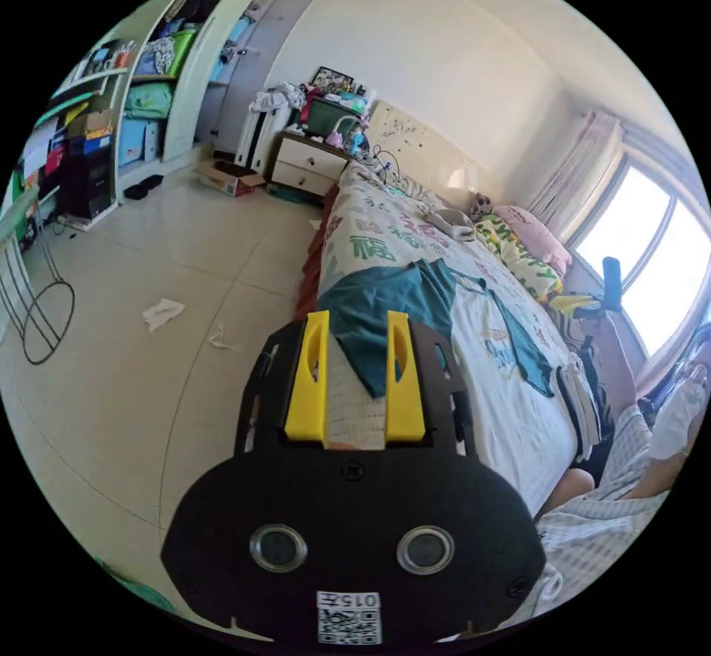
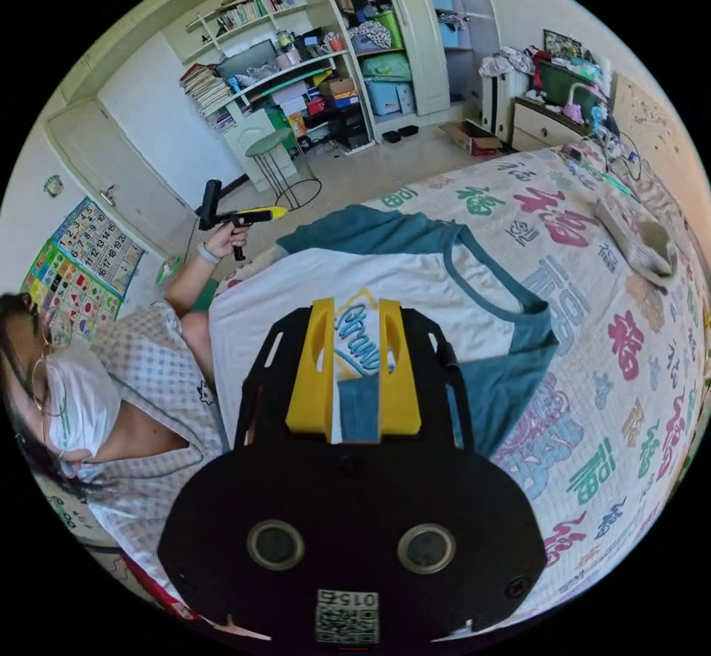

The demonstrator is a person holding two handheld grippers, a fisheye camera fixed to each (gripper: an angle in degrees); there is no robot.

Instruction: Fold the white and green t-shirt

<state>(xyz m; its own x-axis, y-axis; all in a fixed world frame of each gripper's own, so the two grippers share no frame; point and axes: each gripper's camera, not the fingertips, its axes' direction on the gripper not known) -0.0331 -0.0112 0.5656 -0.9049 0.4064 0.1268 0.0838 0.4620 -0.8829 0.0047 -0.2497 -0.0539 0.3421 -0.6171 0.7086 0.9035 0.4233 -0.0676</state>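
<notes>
Bedroom with pale tiled floor [image 1: 148, 271], open shelving [image 2: 259, 78] and a nightstand [image 1: 304, 164] by the bed [image 2: 629, 330], whose printed cover carries the white and green t-shirt [image 2: 415, 278], spread flat. Left gripper [image 1: 355, 323] hovers over a teal sleeve, jaws parted. Right gripper [image 2: 354, 315] sits above the shirt's chest print, jaws apart, gripping nothing.

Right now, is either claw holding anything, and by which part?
Neither visibly grips. The left claw and right claw are open, each over a green sleeve of the t-shirt spread flat on the bed.
</notes>
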